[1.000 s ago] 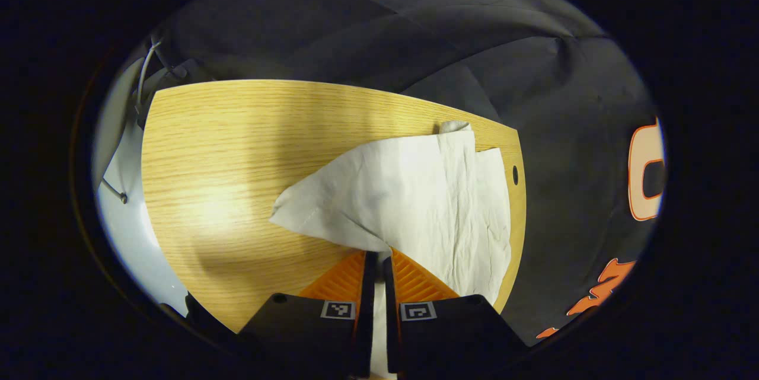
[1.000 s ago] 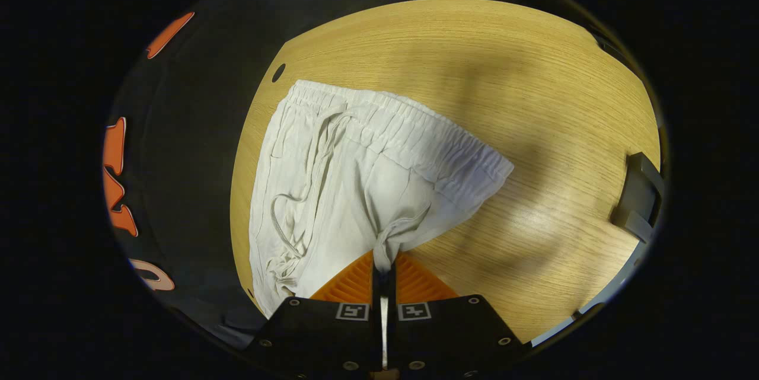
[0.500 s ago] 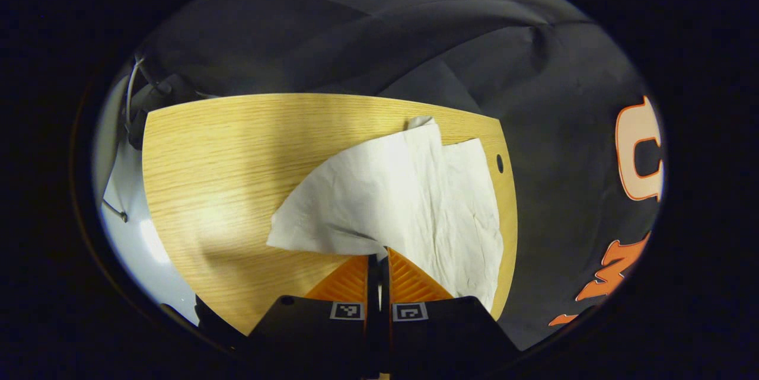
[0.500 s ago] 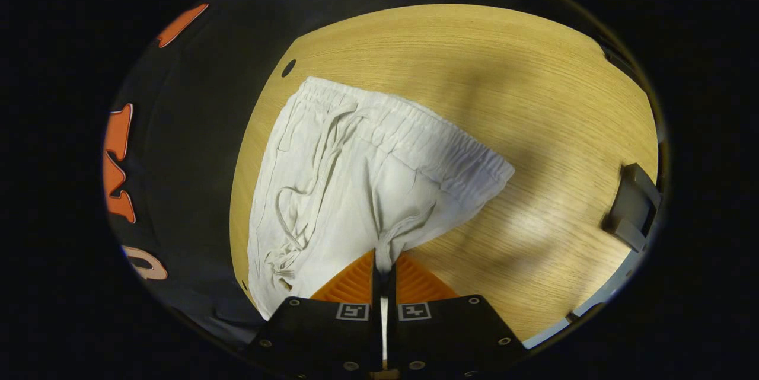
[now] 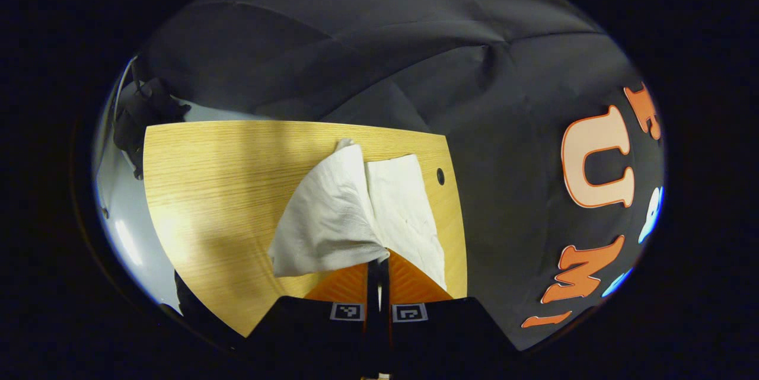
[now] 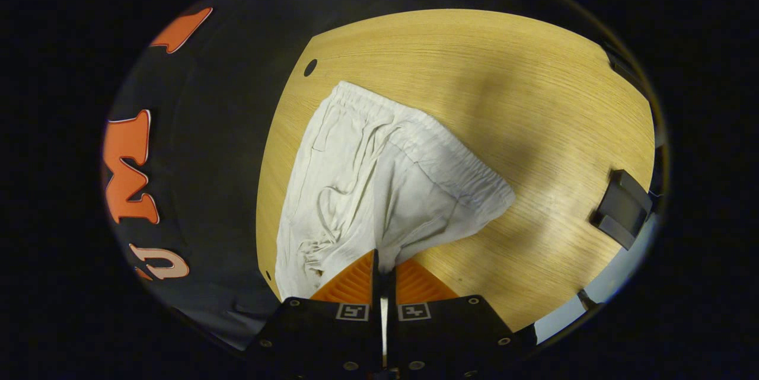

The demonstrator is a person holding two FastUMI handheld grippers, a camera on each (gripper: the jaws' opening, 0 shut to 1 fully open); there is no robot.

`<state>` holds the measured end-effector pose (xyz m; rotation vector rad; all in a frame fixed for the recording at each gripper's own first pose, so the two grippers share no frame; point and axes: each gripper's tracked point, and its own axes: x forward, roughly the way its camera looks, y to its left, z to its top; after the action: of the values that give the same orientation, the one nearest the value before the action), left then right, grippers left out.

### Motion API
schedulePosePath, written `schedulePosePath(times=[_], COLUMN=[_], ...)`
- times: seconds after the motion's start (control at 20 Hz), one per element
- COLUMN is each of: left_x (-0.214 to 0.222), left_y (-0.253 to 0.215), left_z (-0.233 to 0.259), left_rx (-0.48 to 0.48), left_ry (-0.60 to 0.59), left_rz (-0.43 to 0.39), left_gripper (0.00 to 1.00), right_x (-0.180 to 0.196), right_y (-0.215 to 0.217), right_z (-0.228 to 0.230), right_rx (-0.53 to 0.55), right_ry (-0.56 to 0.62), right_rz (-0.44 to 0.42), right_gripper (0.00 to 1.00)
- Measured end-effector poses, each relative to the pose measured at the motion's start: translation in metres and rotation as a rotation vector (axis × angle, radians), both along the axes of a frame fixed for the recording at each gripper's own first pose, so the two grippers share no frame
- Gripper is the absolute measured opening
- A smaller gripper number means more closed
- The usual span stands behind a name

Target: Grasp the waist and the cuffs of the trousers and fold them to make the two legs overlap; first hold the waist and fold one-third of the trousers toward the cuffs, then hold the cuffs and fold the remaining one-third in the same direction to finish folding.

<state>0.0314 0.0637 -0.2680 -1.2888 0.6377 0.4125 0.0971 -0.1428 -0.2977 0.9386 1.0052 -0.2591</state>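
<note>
My left gripper [image 5: 378, 256] is clamped on a pinch of white cloth: its 2 fingers stand together with the fabric bunched between them at the tips. That cloth belongs to the 1 pair of trousers [image 5: 356, 214], and in the left gripper view I see the cuff end of it. One leg rises from my fingers in a lifted fold that runs up and away to the far edge of the table [image 5: 207, 190], while the other leg lies flat just to the right of it, near the table's right edge. 1 small round hole [image 5: 440, 176] sits in the tabletop just beyond that flat leg.

My right gripper [image 6: 383, 262] is likewise closed on the trousers, both fingers pressing a gathered tuck of fabric. In the right gripper view the waist end spreads out from my fingers: the elastic waistband [image 6: 427, 143] runs across the far side of the garment, with a drawstring [image 6: 332, 214] lying crumpled on the left part. The cloth near my fingers is pulled up off the wood, the rest rests on it. 1 dark bracket-like object [image 6: 619, 208] sits at the table's right edge.

Each gripper carries 2 small square black-and-white marker tags [image 6: 352, 311] at the finger bases; they bear patterns, no readable words.
</note>
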Motion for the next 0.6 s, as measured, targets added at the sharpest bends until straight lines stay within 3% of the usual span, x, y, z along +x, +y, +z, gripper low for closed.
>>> schedulePosePath(times=[0.4,0.6], left_x=[0.077,0.125], left_y=[0.014,0.02], left_z=[0.03,0.01], left_rx=[0.009,0.004], left_ry=[-0.028,0.025], left_rz=[-0.01,-0.033], left_gripper=[0.03,0.04], right_x=[0.049,0.09], right_y=[0.019,0.026], right_z=[0.041,0.038], right_rx=[0.009,-0.013], right_ry=[0.017,0.058], right_rz=[0.012,0.001], right_gripper=[0.03,0.04])
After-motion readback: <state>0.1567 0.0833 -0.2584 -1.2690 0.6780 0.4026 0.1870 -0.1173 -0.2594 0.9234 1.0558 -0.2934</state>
